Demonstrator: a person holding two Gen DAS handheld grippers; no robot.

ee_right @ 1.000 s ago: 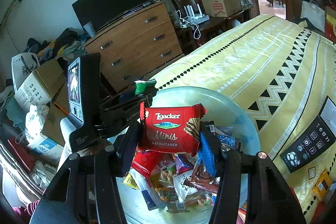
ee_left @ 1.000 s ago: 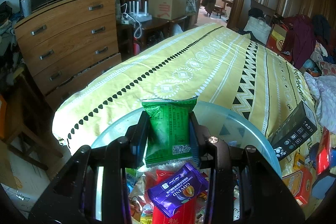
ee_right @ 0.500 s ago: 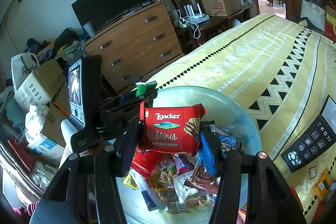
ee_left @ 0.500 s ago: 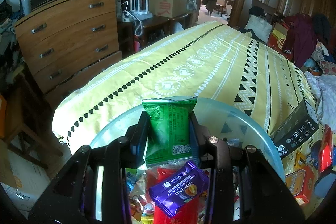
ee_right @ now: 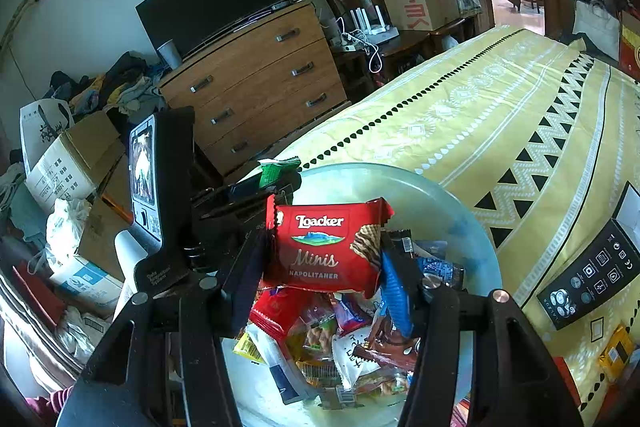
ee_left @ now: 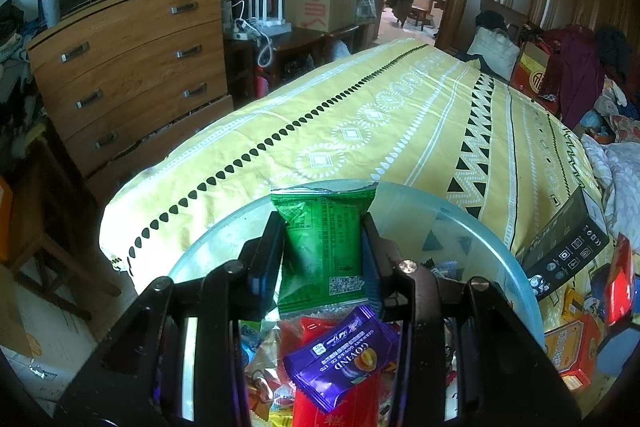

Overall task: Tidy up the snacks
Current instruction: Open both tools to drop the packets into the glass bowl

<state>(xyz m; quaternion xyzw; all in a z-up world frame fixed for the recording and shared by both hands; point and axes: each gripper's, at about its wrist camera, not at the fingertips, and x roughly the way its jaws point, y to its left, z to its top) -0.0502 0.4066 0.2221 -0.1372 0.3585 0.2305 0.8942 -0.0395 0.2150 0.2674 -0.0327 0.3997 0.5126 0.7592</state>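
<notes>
With both packets hanging right over the bowl, this looks like the drop-in step, so next is just letting go. Green packet sits pinched in the narrow left claw; red wafer pack is gripped about half-wide by the right claw. Bowl's on the bed.
</notes>
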